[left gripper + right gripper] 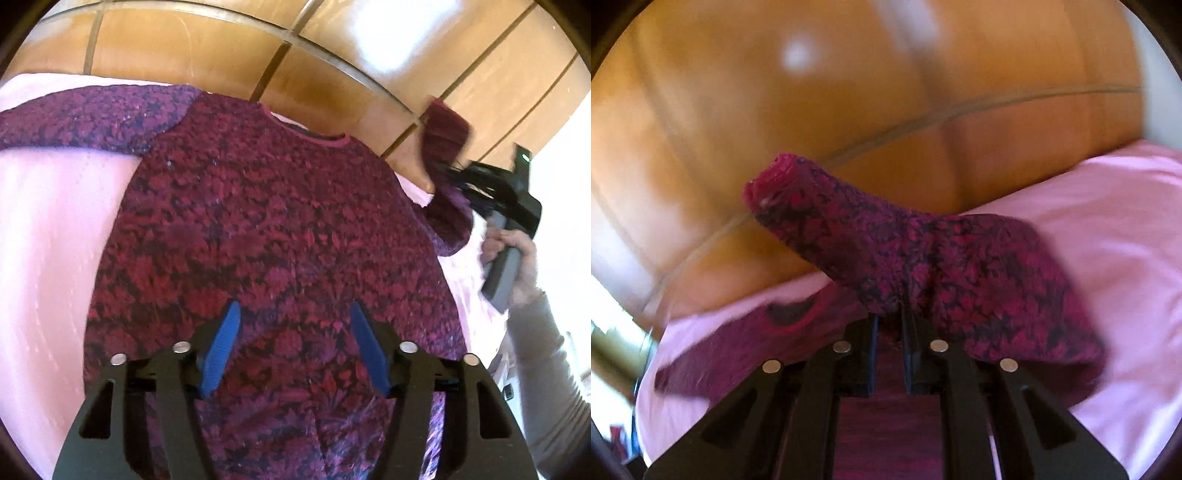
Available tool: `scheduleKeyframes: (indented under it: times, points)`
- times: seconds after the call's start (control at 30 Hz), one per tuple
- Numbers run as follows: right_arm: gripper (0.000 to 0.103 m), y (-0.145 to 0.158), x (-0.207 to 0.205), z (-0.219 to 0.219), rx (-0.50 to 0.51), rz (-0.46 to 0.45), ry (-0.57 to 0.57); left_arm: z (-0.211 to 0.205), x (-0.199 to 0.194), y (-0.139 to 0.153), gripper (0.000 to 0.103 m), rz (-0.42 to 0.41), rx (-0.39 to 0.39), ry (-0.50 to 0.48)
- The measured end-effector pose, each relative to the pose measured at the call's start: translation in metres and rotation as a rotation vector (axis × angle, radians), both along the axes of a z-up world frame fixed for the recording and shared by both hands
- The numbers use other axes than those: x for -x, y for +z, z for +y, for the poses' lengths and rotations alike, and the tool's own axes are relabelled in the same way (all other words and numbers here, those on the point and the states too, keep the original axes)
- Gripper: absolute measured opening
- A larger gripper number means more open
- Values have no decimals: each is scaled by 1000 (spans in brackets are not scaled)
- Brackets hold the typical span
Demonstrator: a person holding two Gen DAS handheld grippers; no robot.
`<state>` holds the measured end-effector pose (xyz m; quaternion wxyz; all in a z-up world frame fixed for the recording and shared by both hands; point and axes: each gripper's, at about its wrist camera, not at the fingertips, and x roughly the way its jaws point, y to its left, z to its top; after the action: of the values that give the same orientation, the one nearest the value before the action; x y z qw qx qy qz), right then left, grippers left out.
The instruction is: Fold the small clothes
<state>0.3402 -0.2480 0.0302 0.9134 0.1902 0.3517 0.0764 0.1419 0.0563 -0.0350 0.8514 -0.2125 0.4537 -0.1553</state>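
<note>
A maroon and purple patterned knit sweater (258, 229) lies front up on a pink sheet (48, 240), its neckline toward the far side. One sleeve (74, 122) stretches flat to the left. My left gripper (293, 306) hovers open over the sweater's lower body, with nothing between its blue pads (221, 350). The other sleeve (886, 240) is lifted off the sheet, its cuff (775, 177) sticking up. My right gripper (890, 310) is shut on that sleeve. In the left wrist view the right gripper (476, 184) appears blurred at the right with the sleeve (443, 140) raised.
Wooden panels (221, 48) rise behind the bed's far edge. A person's hand and grey sleeve (543, 332) hold the right gripper's handle at the right. The pink sheet (1108, 221) lies bare to the left and right of the sweater.
</note>
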Motion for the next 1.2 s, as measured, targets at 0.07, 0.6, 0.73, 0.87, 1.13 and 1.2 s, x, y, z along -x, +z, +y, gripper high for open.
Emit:
scheduleKeyframes:
  times: [0.07, 0.6, 0.73, 0.87, 1.13, 1.2]
  points:
    - [10, -11, -11, 53, 30, 31, 86, 5, -6, 4, 59, -12, 12, 7]
    - [81, -18, 72, 78, -176, 8, 229, 28, -109, 15, 57, 13, 118, 121]
    - [97, -21, 96, 7, -410, 11, 117, 24, -145, 6, 57, 54, 122, 128]
    - [101, -37, 108, -44, -675, -15, 27, 18, -178, -9, 59, 118, 156, 149]
    - [101, -69, 77, -51, -872, 34, -16, 7, -207, -20, 11, 132, 138, 165]
    - [101, -75, 64, -47, -872, 45, -42, 11, -201, -13, 10, 90, 131, 175]
